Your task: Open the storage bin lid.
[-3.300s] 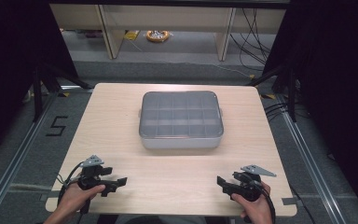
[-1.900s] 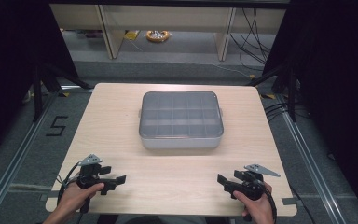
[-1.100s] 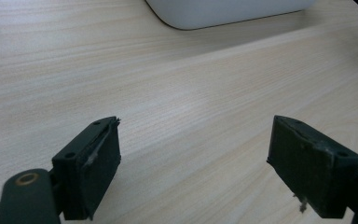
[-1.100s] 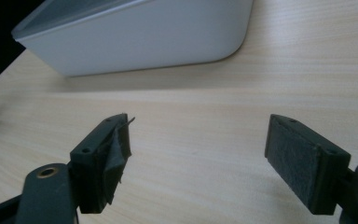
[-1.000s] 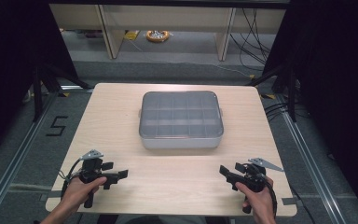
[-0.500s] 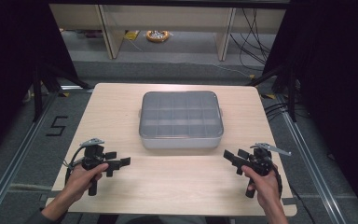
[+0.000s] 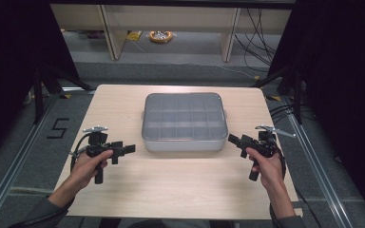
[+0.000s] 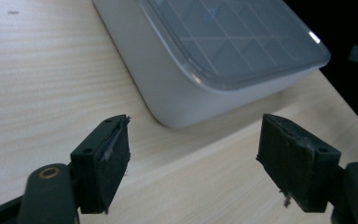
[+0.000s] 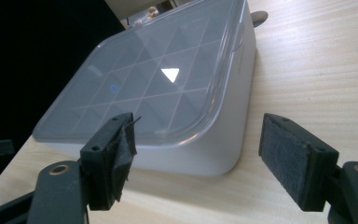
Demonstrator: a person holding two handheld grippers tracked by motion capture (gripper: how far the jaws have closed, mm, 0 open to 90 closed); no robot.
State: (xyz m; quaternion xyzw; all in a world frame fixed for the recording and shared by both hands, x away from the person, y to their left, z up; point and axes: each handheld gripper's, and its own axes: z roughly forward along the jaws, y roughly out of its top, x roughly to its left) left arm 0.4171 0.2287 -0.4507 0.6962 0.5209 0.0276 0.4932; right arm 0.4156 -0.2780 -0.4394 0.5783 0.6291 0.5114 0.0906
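Observation:
A grey compartment box (image 7: 184, 121) with a clear lid sits shut in the middle of the wooden table (image 7: 180, 190). My left gripper (image 7: 128, 149) hovers just left of the box's near left corner and points right at it. In the left gripper view that gripper (image 8: 196, 158) faces the box (image 8: 205, 60) corner. My right gripper (image 7: 234, 139) hovers by the near right corner and points left. In the right gripper view the box (image 9: 168, 88) lies close ahead of this gripper (image 9: 200, 154). Both grippers' jaws have just been closing a little, stand apart, and have nothing between them.
Bare table stretches in front of the box and along both sides. Behind the table stand shelf legs with a coil of cable (image 7: 160, 35) on the floor. Black curtains hang left and right. A "5" mark (image 7: 57, 128) lies on the floor at left.
Both hands have moved up from the table's front edge toward the box, one to each near corner. The jaws look slightly narrower. The box has not moved.

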